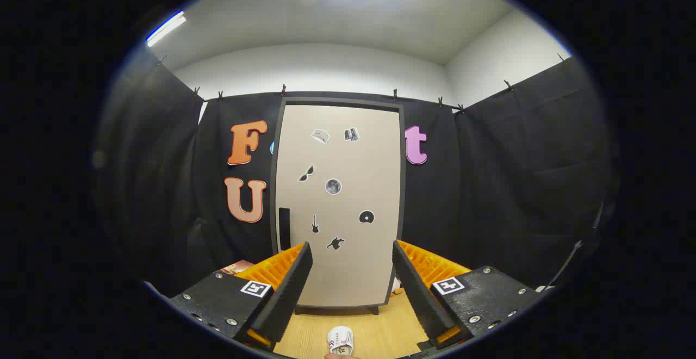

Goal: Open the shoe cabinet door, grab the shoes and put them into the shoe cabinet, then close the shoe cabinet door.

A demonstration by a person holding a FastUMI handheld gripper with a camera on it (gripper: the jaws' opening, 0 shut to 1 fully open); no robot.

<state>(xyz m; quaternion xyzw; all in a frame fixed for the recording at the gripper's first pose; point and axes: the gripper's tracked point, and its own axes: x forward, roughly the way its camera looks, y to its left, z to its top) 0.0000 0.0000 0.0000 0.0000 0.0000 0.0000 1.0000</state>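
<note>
Right now the tool (352, 272) is hanging wide open, holding nothing, facing the closed cabinet (340, 201). Its handle (284, 228) is sitting off left, so fingers risk slipping; what looks like a shoe (341, 340) is lying underfoot.

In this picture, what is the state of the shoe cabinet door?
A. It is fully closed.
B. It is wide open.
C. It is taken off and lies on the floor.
A: the shoe cabinet door sits flush in its dark frame, beyond the open gripper, whose fingers hold nothing.
</note>
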